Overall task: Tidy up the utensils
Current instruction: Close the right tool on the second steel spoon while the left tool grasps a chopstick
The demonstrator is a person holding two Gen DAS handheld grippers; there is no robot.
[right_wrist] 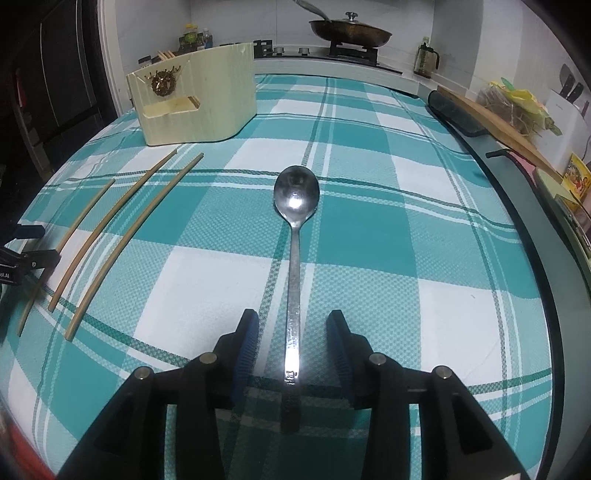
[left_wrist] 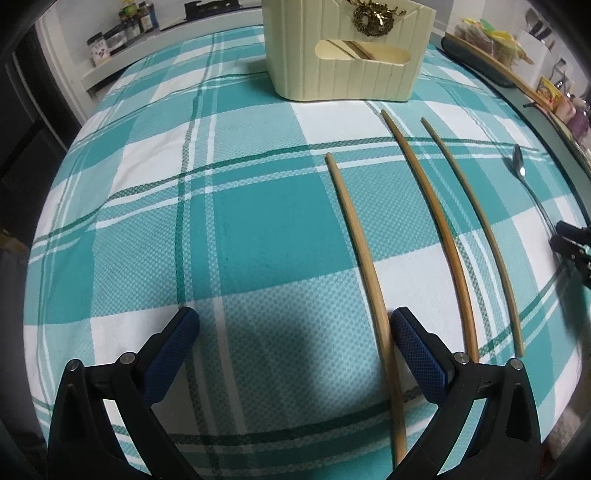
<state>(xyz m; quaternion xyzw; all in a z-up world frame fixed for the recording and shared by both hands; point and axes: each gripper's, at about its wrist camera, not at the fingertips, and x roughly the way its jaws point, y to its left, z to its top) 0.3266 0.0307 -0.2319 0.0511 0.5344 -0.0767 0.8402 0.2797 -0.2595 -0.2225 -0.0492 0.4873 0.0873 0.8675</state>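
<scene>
Bare cloth left of chopsticks (holder beyond).

3 wooden chopsticks on the checked cloth: one, a 2nd, a 3rd, side by side. 1 metal spoon. 1 cream utensil holder w/ more sticks poking out of its top in the right wrist view, count unclear. 1 lidded pan on the stove. 2 grippers, 2 fingers each.

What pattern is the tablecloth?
Teal-and-white plaid with thin dark green lines on the tablecloth; clearest in the right wrist view.
</scene>
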